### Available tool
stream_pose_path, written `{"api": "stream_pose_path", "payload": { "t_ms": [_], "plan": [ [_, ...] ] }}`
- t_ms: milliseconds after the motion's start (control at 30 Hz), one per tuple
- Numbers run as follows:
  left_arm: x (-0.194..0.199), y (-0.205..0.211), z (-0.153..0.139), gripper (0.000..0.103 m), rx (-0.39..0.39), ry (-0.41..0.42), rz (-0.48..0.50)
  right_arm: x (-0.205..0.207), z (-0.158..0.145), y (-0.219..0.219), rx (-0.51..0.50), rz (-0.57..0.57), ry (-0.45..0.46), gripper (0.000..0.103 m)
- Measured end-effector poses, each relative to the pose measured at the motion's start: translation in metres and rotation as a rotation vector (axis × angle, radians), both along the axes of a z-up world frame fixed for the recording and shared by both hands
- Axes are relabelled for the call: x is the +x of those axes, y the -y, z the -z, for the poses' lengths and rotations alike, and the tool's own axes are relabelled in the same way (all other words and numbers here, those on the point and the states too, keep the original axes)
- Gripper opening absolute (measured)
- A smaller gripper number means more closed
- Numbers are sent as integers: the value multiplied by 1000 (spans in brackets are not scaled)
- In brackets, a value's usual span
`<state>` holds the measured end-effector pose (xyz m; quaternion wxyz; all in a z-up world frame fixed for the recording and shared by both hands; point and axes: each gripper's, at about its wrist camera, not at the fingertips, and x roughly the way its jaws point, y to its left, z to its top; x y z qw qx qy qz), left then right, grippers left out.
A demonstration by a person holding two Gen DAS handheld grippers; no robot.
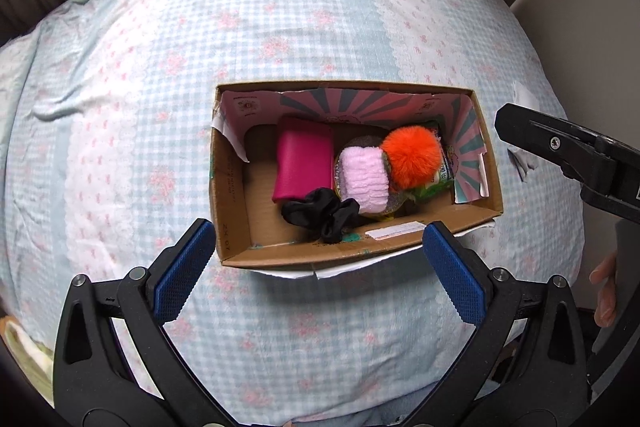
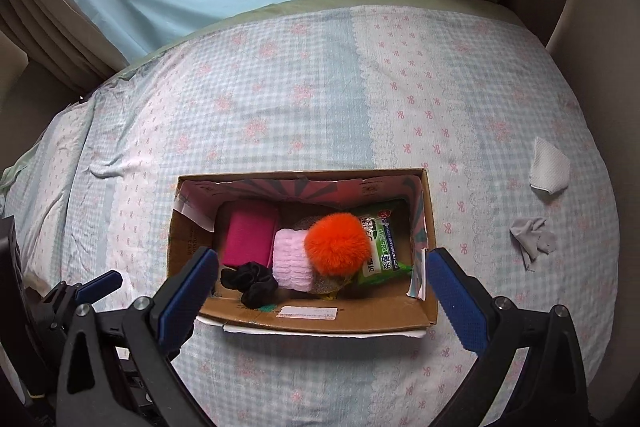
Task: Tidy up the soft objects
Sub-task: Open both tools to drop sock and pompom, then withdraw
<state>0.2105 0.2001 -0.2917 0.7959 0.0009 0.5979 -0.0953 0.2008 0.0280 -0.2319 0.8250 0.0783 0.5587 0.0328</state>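
An open brown cardboard box [image 1: 400, 251] sits on a bed with a blue-checked floral sheet [image 1: 120, 107]; inside lie a fluffy orange pompom [image 1: 412, 157], pale pink plush roll [image 1: 366, 179], magenta pouch [image 1: 302, 163] and black scrunchie [image 1: 320, 215]; left claw [image 1: 316, 267] and right claw [image 2: 320, 291] hover spread wide, empty.

Only readable: white Chinese characters, partly "卫生湿巾", on the green wipes packet [image 2: 385, 247] inside the cardboard box [image 2: 316, 321], whose white label [image 2: 310, 312] and wall printing stay too small to read.
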Motion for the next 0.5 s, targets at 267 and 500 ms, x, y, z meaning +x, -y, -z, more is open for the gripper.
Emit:
{"api": "stream_pose_path", "payload": {
  "t_ms": [267,500],
  "plan": [
    [-45,1,-91,103,-23,190,-21,-57,-87,12,-44,4,174,103],
    [-84,-1,-166,103,-18,380,-72,-105,-141,34,-112,40,289,103]
  ]
}}
